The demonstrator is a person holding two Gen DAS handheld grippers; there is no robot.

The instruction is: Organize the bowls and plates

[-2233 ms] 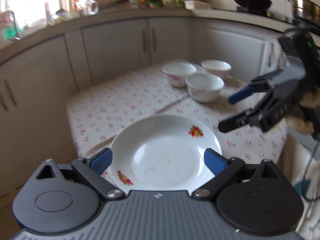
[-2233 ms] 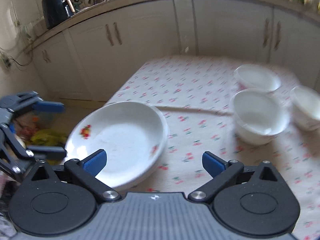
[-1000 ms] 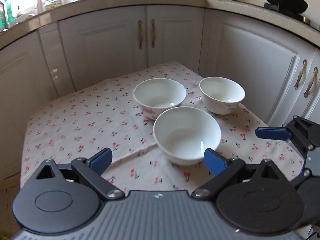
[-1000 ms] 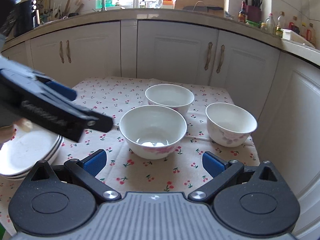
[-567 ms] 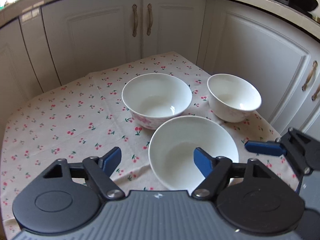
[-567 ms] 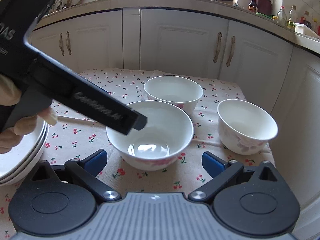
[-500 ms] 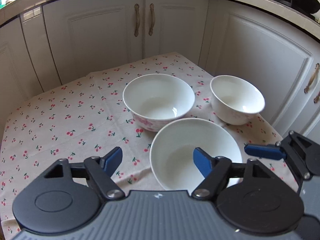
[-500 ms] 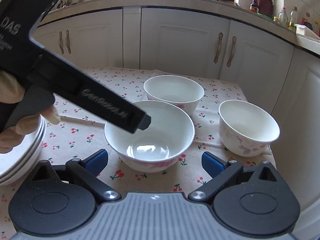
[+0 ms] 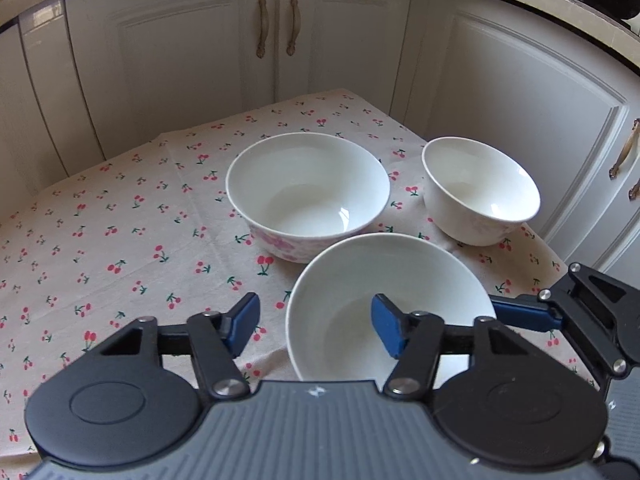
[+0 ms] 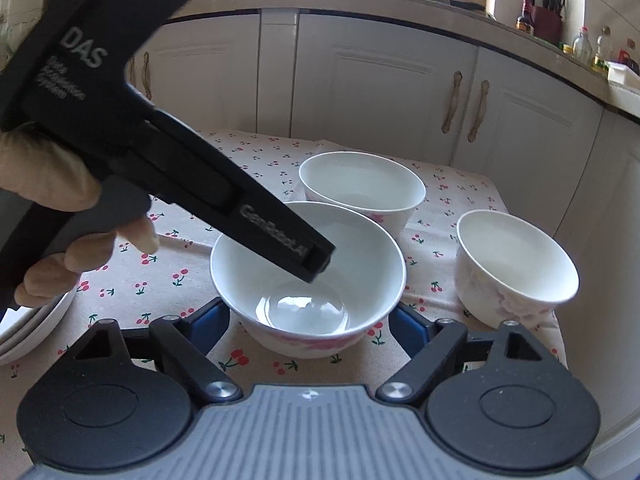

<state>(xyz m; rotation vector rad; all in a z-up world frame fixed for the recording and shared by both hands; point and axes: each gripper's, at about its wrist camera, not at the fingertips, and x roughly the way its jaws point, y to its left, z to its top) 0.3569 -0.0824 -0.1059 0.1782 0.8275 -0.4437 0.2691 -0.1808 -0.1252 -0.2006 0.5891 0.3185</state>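
Three white bowls stand on the cherry-print tablecloth (image 9: 120, 240). The nearest bowl (image 9: 400, 280) (image 10: 360, 248) lies between both grippers. My left gripper (image 9: 315, 326) straddles its left rim, one finger inside and one outside; its jaws are closing, with a gap still showing at the rim. That inner finger (image 10: 280, 236) reaches down into the bowl in the right wrist view. My right gripper (image 10: 310, 328) flanks the bowl's base, jaws closing, pads just clear of it. A pink-flowered bowl (image 9: 308, 196) stands behind, a smaller bowl (image 9: 480, 192) to the right.
A stack of white plates (image 10: 32, 332) sits at the left edge of the right wrist view, under the person's hand (image 10: 60, 184). White kitchen cabinets (image 9: 200, 60) close in behind and to the right of the table. The cloth drops off just past the smaller bowl.
Both grippers have come forward and down onto the nearest bowl. The left jaws have narrowed a lot around its rim; the right jaws have narrowed a little around its base.
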